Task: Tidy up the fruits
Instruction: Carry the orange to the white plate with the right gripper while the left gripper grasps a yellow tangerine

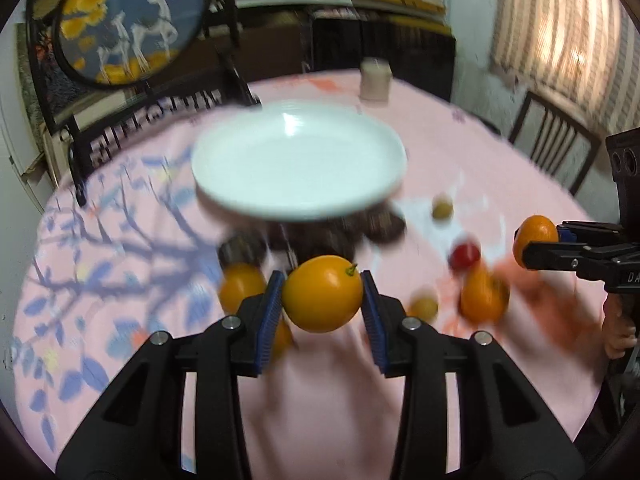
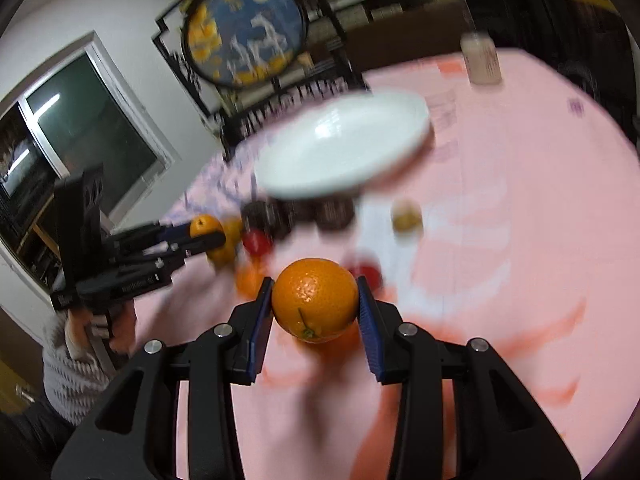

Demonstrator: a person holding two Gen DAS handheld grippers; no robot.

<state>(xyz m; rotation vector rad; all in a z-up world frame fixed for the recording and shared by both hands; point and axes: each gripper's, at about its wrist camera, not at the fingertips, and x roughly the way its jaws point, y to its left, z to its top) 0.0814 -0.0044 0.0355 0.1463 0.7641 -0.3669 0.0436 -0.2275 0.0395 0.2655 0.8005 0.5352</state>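
Note:
My left gripper (image 1: 322, 300) is shut on a smooth orange-yellow fruit (image 1: 322, 294) with a small green stem, held above the pink tablecloth. My right gripper (image 2: 316, 306) is shut on a dimpled orange (image 2: 315, 304); it also shows in the left wrist view (image 1: 536, 240) at the right edge. A white plate (image 1: 298, 162) (image 2: 344, 150) lies ahead on dark round supports. Loose fruit lies on the cloth: orange ones (image 1: 482, 298) (image 1: 240, 286), a red one (image 1: 464, 256), two small yellow-green ones (image 1: 442, 208) (image 1: 424, 306). The views are motion-blurred.
A pale jar (image 1: 374, 80) (image 2: 480, 60) stands at the table's far side. Dark chairs (image 1: 556, 148) stand around the round table (image 2: 520, 240). A round framed picture (image 1: 128, 20) hangs at the back left. The person's hand (image 2: 80, 332) holds the left gripper.

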